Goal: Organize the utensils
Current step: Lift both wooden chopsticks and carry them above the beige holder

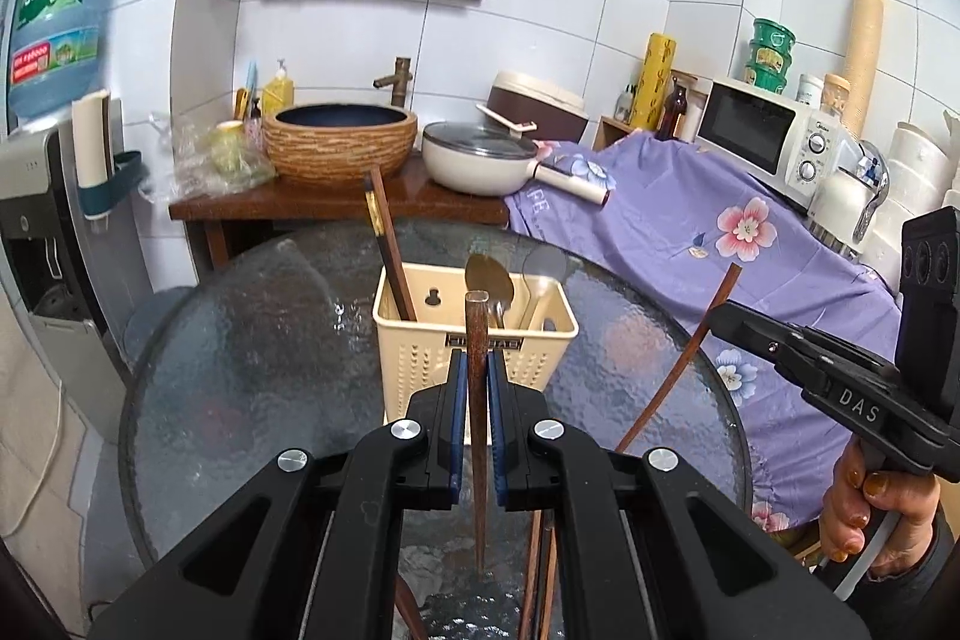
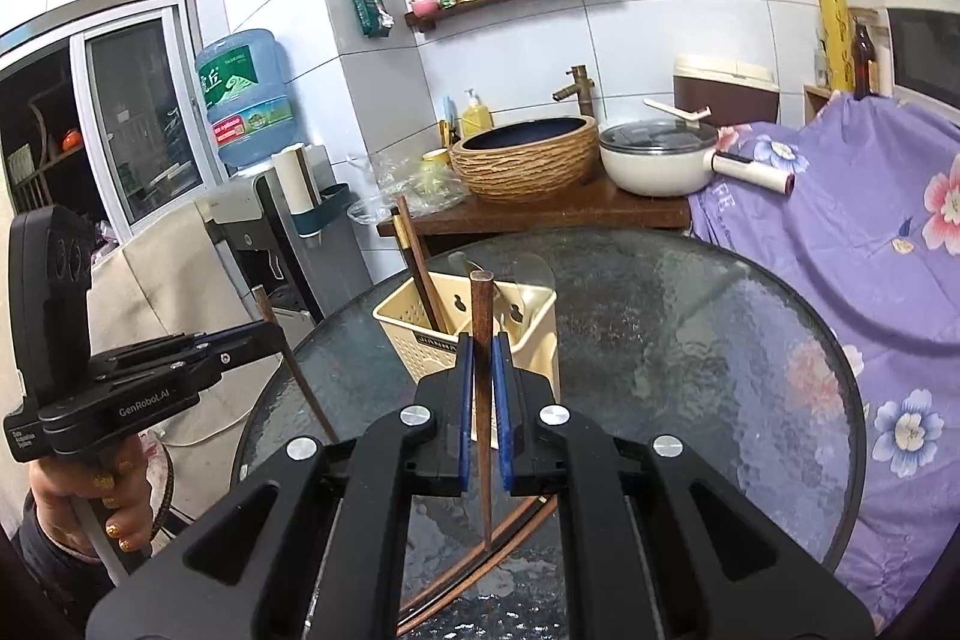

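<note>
- Your left claw is clenched on one dark wooden chopstick, held almost upright, thick end up and thin tip down, clear of the glass worktop.
- Your right claw is also clenched, on a second chopstick, carried in the same manner; in the left wrist view the same stick crosses the picture at 3 o'clock, slanted.
- The cream utensil holder stands on the worktop, straight ahead of both claws, at 12 o'clock from each.
- Already inside it: in the left compartment some chopsticks lean toward 11 o'clock; in the middle part there is a metal spoon; to the right of that a clear plastic spoon. I judge these as sorted.
- Not yet sorted: below your claws, at 6 o'clock, more brown chopsticks lie on the glass. How many, I cannot tell, because the claws hide part of them.
- So the task looks to me about half done or a little more. The two sticks you hold are lifted but not delivered.
- What is left, in my judgement: bring both sticks over the left compartment, tips down, let them go beside the leaning ones, then come back for those on the worktop.
- Take care that the two long sticks do not knock each other at the rim.
</note>
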`<state>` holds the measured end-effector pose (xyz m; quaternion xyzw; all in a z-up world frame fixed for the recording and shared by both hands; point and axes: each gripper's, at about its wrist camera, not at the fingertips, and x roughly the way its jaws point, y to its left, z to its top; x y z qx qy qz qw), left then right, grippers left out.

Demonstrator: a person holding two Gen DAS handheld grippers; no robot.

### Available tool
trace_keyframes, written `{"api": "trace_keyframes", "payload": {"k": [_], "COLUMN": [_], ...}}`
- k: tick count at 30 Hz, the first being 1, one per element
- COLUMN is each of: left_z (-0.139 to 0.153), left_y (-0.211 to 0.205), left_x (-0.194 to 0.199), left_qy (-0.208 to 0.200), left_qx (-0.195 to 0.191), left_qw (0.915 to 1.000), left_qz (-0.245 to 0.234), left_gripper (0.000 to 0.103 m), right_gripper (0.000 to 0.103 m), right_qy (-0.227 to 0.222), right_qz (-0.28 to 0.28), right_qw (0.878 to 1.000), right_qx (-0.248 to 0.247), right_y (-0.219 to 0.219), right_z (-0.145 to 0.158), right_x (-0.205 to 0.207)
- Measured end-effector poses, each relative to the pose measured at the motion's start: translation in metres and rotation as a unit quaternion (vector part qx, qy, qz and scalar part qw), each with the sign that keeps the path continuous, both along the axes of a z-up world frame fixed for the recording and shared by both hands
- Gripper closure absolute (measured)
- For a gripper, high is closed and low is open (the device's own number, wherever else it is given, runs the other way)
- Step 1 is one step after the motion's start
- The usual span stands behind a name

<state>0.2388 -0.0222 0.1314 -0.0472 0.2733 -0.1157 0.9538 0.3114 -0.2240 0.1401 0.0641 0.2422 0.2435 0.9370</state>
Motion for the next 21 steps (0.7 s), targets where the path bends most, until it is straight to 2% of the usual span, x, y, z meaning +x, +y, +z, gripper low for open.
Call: {"api": "trace_keyframes", "payload": {"k": [11, 21], "left_z": [0.044, 0.119], "left_y": [0.001, 0.016], "left_x": [0.004, 0.01], "left_qy": [-0.033, -0.102], "left_qx": [0.009, -0.02], "left_qw": [0.9994, 0.994], "left_qz": [0.004, 0.035], "left_gripper": [0.096, 0.096], "right_gripper": [0.096, 0.096], "right_qy": [-0.031, -0.059], "right_qz": [0.012, 0.009], "right_qw": [0.999, 0.998], "right_qx": [-0.021, 0.006], "right_y": [0.017, 0.021], "right_z": [0.045, 0.106], "right_x": [0.001, 0.01]}}
